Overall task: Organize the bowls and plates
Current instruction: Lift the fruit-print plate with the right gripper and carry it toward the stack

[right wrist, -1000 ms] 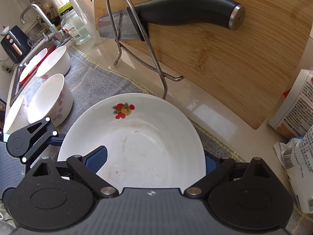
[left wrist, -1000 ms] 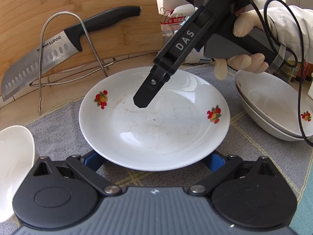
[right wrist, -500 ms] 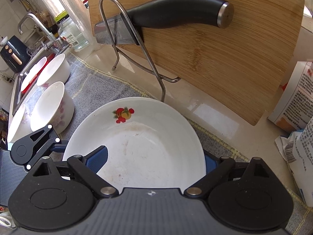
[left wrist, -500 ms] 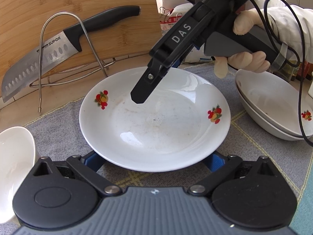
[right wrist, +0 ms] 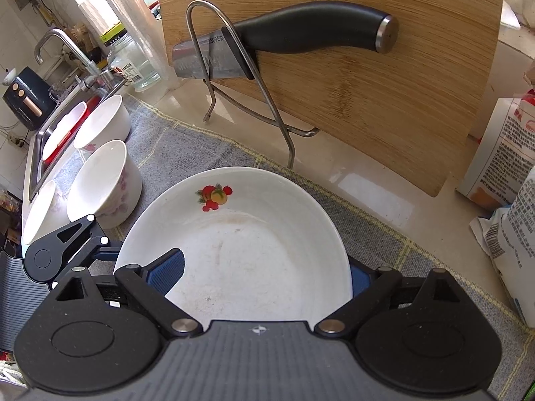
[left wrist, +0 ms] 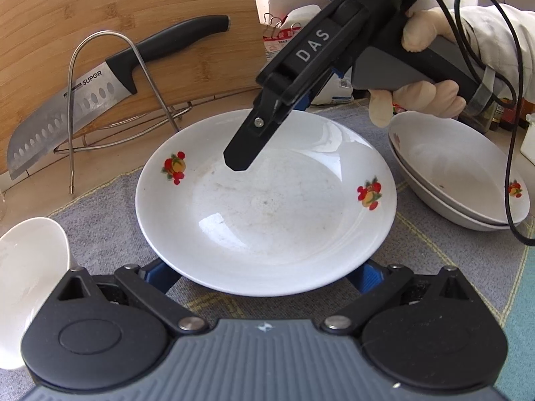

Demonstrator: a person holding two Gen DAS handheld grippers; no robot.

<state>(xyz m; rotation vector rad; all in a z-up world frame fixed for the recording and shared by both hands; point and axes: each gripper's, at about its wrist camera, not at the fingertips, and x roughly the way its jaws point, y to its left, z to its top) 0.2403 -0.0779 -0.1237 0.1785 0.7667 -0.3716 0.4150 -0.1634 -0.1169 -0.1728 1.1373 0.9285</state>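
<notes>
The right gripper (left wrist: pixel 238 163) has lifted slightly over the plate (left wrist: pixel 267 207), jaws wide, empty. Left gripper (left wrist: pixel 264 275) straddles the near rim, spread, not gripping. No pickup yet.

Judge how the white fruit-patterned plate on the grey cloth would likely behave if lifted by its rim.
The plate looks like glazed ceramic: probably stiff, breakable if dropped. Its glossy highlights suggest a slippery rim. Wide and shallow, it would likely tilt if gripped at one edge.

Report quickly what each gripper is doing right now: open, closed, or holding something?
Left gripper: jaws open, tips hidden under the near rim of the plate.
Right gripper: jaws open, straddling the plate's rim, not gripping it.
</notes>
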